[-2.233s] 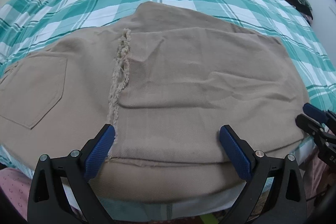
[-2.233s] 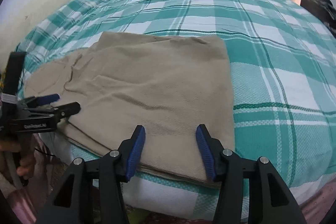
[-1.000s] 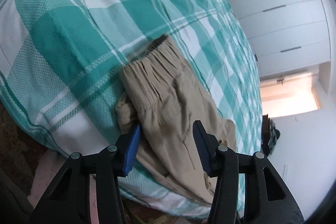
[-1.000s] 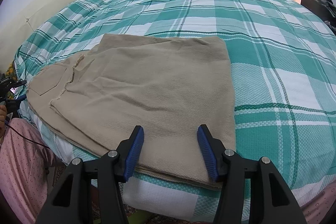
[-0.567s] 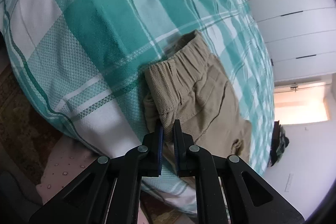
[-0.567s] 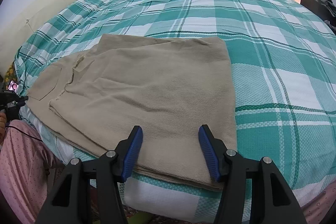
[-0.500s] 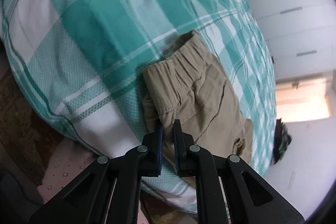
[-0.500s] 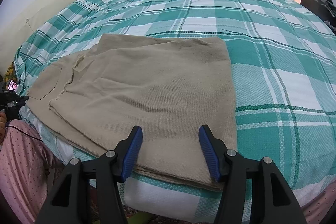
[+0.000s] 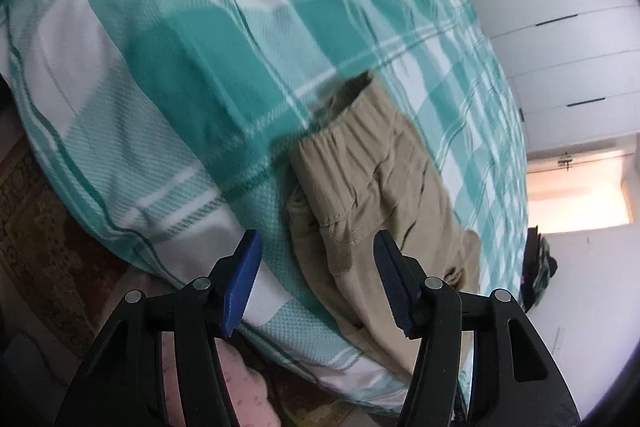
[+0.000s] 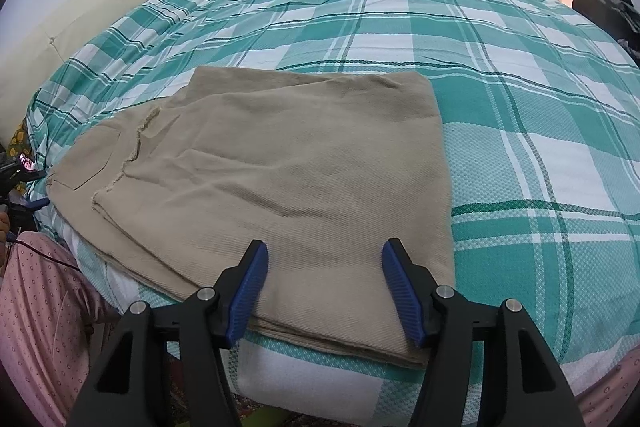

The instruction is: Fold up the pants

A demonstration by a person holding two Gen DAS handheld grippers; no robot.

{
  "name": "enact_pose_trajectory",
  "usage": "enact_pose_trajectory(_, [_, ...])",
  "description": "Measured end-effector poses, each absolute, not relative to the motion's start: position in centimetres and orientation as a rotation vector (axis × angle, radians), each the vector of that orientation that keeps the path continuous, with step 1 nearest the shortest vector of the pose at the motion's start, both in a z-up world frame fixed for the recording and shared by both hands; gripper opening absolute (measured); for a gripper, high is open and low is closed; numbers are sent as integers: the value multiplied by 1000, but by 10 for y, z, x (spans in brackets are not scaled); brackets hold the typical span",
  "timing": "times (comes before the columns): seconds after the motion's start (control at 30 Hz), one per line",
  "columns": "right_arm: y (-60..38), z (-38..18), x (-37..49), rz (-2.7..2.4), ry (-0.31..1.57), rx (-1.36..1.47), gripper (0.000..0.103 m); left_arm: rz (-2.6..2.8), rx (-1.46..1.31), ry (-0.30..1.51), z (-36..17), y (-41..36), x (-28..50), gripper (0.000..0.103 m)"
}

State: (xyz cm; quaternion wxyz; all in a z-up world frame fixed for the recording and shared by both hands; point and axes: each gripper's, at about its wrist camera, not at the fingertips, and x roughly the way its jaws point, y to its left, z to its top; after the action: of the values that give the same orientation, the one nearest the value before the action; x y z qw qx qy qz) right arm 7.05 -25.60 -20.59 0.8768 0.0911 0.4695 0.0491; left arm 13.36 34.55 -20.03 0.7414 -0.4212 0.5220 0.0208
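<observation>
Tan pants lie folded flat on the green plaid bed, near its front edge. My right gripper is open and empty, its blue pads just above the pants' near folded edge. In the left wrist view the pants' elastic waistband end lies at the bed's edge. My left gripper is open and empty, its pads on either side of the waistband corner, not gripping it. The left gripper also shows small at the far left of the right wrist view.
White wardrobe doors and a lit doorway stand beyond the bed. A cream headboard is at the left. Dark clothes lie on furniture at the right. A patterned rug covers the floor. Pink pyjama legs stand by the bed.
My left gripper was shut on the waistband corner half a second ago; it has now opened and let go. The right gripper has stayed open and still.
</observation>
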Motion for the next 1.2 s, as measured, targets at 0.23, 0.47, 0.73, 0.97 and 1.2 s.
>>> enact_pose_trajectory(0.23, [-254, -206, 71, 103, 979, 191, 60, 45, -968, 1116, -207, 342, 129, 29])
enact_pose_trajectory(0.47, [-254, -206, 73, 102, 977, 188, 61, 56, -965, 1108, -205, 339, 130, 34])
enact_pose_trajectory(0.73, [-253, -207, 73, 101, 977, 189, 62, 45, -845, 1049, -166, 322, 128, 22])
enact_pose_trajectory(0.97, [-254, -206, 74, 107, 973, 191, 63, 40, -892, 1060, -176, 337, 134, 42])
enact_pose_trajectory(1.2, [-254, -207, 73, 107, 972, 193, 63, 93, -917, 1089, -188, 340, 120, 51])
